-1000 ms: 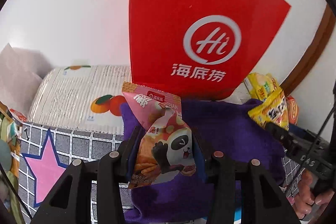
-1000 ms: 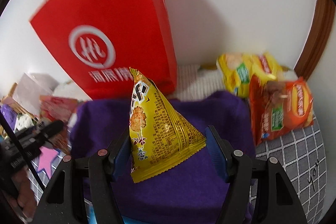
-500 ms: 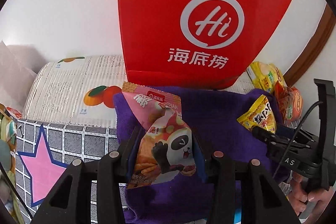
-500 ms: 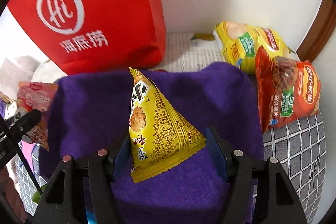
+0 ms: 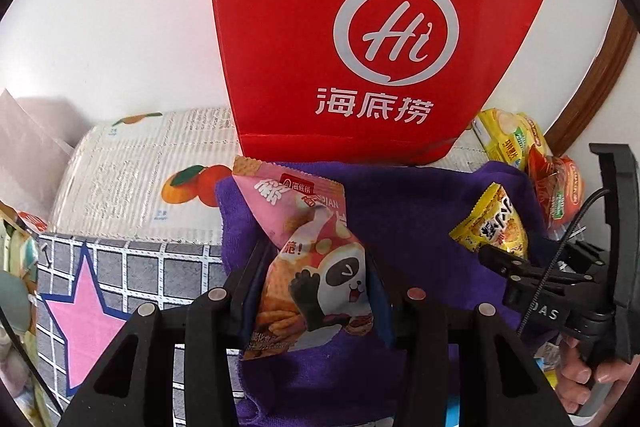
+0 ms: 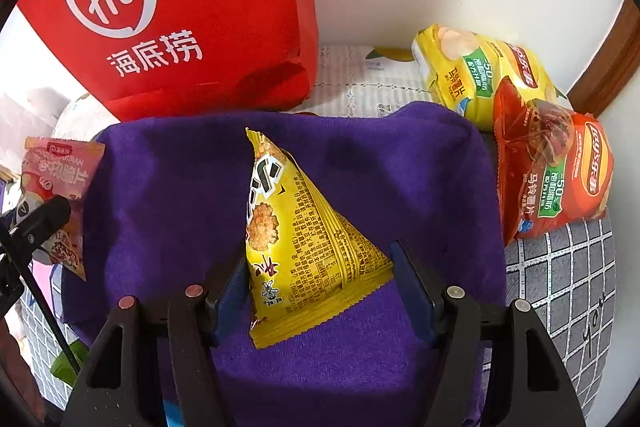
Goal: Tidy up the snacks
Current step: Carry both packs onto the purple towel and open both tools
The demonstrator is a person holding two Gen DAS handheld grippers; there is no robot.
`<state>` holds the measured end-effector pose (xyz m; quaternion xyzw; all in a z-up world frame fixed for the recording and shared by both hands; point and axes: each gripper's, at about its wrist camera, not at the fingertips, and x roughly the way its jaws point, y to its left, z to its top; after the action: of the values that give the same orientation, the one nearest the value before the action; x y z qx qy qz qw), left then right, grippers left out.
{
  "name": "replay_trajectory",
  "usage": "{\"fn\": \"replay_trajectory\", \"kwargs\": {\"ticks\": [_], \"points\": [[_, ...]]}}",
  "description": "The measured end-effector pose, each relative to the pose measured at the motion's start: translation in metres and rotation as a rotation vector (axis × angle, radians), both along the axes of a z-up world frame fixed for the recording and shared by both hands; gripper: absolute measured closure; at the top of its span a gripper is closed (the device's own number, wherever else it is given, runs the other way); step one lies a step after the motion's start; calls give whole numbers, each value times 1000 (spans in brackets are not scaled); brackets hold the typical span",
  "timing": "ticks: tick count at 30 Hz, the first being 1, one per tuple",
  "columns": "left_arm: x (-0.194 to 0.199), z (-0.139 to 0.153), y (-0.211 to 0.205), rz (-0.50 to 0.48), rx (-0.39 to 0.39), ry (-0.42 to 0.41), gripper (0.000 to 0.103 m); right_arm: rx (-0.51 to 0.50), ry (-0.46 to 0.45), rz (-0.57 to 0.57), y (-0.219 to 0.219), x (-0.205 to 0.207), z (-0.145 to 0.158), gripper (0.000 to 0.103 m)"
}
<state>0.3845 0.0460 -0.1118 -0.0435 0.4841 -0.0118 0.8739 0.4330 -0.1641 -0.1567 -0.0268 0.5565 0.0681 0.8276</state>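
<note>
The left gripper (image 5: 316, 291) is squeezing a pink snack bag (image 5: 310, 259) with a panda on it, and its two fingers (image 5: 250, 283) are pressing on both sides of the bag. The right gripper (image 6: 320, 287) is holding a yellow snack bag (image 6: 298, 239) shaped like a pointy triangle, with its blue fingers (image 6: 412, 291) sitting against the bag's bottom corners. Both bags are hanging over a purple cloth (image 6: 380, 167) that is lying spread out below them (it looks soft, like a towel).

From the left camera, the right gripper (image 5: 516, 259) is showing off to the side with the yellow snack bag (image 5: 494, 223) in it, and a hand (image 5: 584, 379) is wrapping around its handle. From the right camera, the pink snack bag (image 6: 56, 195) is showing at the left edge.

Under the cloth, a gray checked cover (image 5: 160, 267) with a pink star (image 5: 86, 311) is lying on the table. Just past the cloth, a red paper bag (image 5: 376, 39) with white writing is standing upright against the white wall. A white box with oranges (image 5: 152, 179) printed on it is sitting beside the red bag. On the other side, a yellow chip bag (image 6: 480, 75) and a red chip bag (image 6: 552, 163) are leaning together, touching each other, next to the cloth's edge.
</note>
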Motion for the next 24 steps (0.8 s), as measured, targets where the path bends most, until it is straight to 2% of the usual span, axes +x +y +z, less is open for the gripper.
{"fn": "replay_trajectory", "kwargs": {"ticks": [5,8,18,24], "points": [[1,-4,-5,-10,2,12,60,-8,-23,15,0,-3,6,24],[0,-5,-7,-14,3,17,60,-14,-37,25,-1,-6,11,24],[6,-23,-16,-28,13,79,60,83,-148,-22,-28,-23,58,24],[7,-31,-20,-33,32,104,60,120,-185,-35,-35,-29,76,24]]}}
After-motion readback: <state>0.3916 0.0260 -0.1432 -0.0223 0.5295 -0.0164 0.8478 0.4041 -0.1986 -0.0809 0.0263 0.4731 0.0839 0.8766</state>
